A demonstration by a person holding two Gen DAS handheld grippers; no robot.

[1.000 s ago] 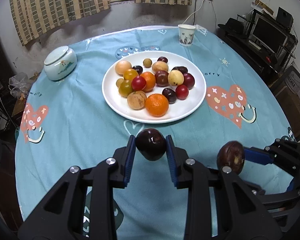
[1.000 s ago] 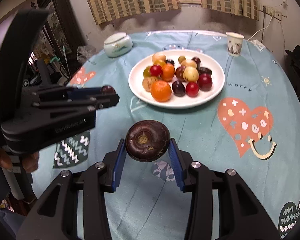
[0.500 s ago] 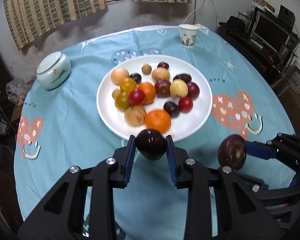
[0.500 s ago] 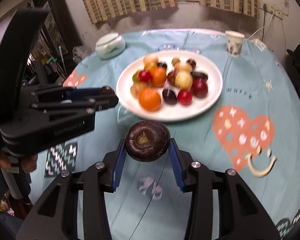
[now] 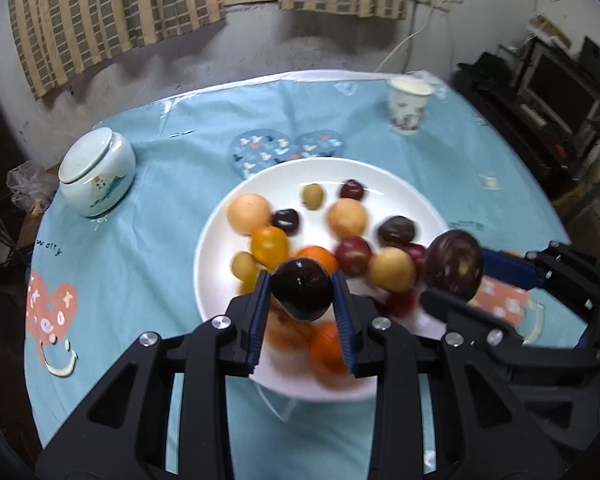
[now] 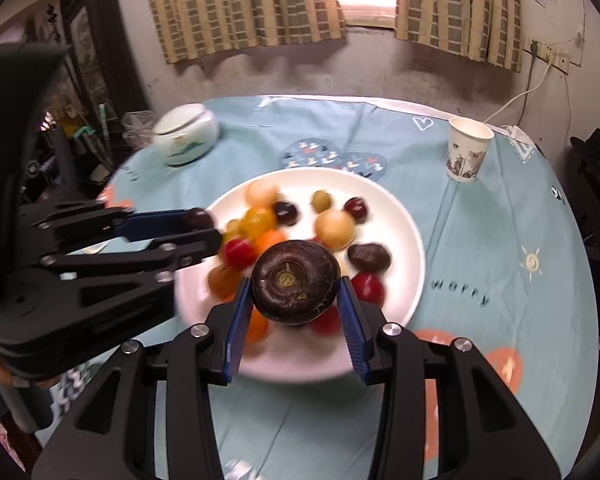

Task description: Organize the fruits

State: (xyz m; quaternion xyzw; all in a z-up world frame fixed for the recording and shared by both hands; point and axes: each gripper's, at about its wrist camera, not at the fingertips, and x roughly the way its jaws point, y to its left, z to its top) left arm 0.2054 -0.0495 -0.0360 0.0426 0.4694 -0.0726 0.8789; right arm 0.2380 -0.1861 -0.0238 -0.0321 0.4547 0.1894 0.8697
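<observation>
We see the left gripper (image 5: pixel 302 294) clamped on a smooth, glossy dark plum (image 5: pixel 301 289); the right gripper (image 6: pixel 295 294) is clamped on a matte, flattish dark-brown fruit (image 6: pixel 294 282) w/ a round stem scar. Both are held above the glossy white plate (image 5: pixel 384 176) of assorted round fruits, on a round table w/ light-blue printed cloth (image 5: pixel 148 200); striped curtains (image 6: pixel 240 8) hang behind. Grippers sit side by side, pointing fwd over the plate's near rim.
</observation>
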